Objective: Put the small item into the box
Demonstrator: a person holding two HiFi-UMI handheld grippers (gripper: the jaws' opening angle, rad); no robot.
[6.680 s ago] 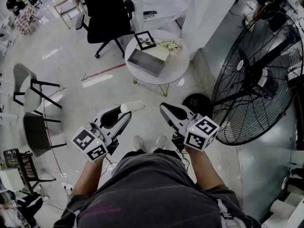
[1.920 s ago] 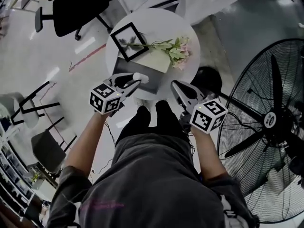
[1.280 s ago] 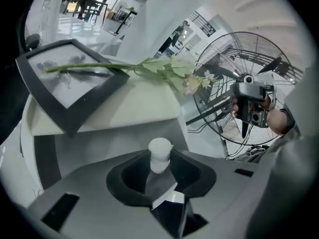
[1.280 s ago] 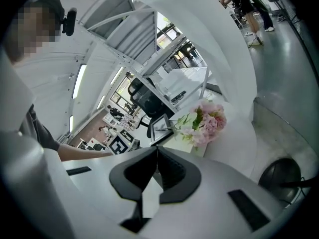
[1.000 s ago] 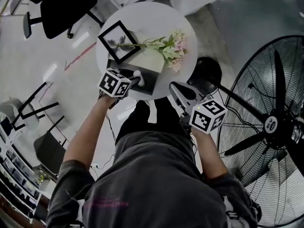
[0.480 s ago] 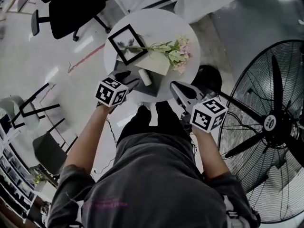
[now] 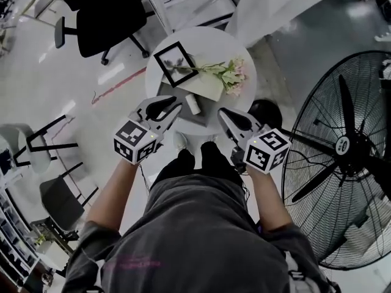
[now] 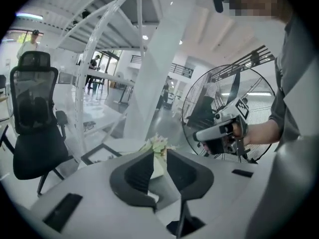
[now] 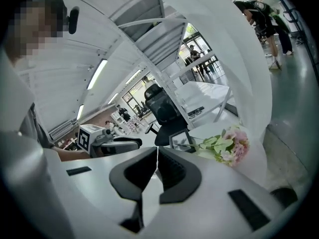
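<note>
The small white cylinder (image 7: pixel 193 104) lies inside the grey open box (image 7: pixel 197 118) at the near edge of the round white table (image 7: pixel 211 41). My left gripper (image 7: pixel 176 105) (image 8: pixel 158 156) hovers over the box's left side, just left of the item and apart from it. Its jaws are closing, a gap still shows, and nothing is between them. My right gripper (image 7: pixel 221 112) (image 9: pixel 157 153) hangs shut and empty to the right of the box, off the table's near rim.
A black picture frame (image 7: pixel 176 64), a cream lid (image 7: pixel 206 85) and a spray of pink flowers (image 7: pixel 229 74) share the table. A large floor fan (image 7: pixel 342 145) stands right, a black office chair (image 7: pixel 110 23) behind, another chair (image 7: pixel 36 142) left.
The left gripper let the white item go into the box and drew back toward me. The right gripper has barely moved.
</note>
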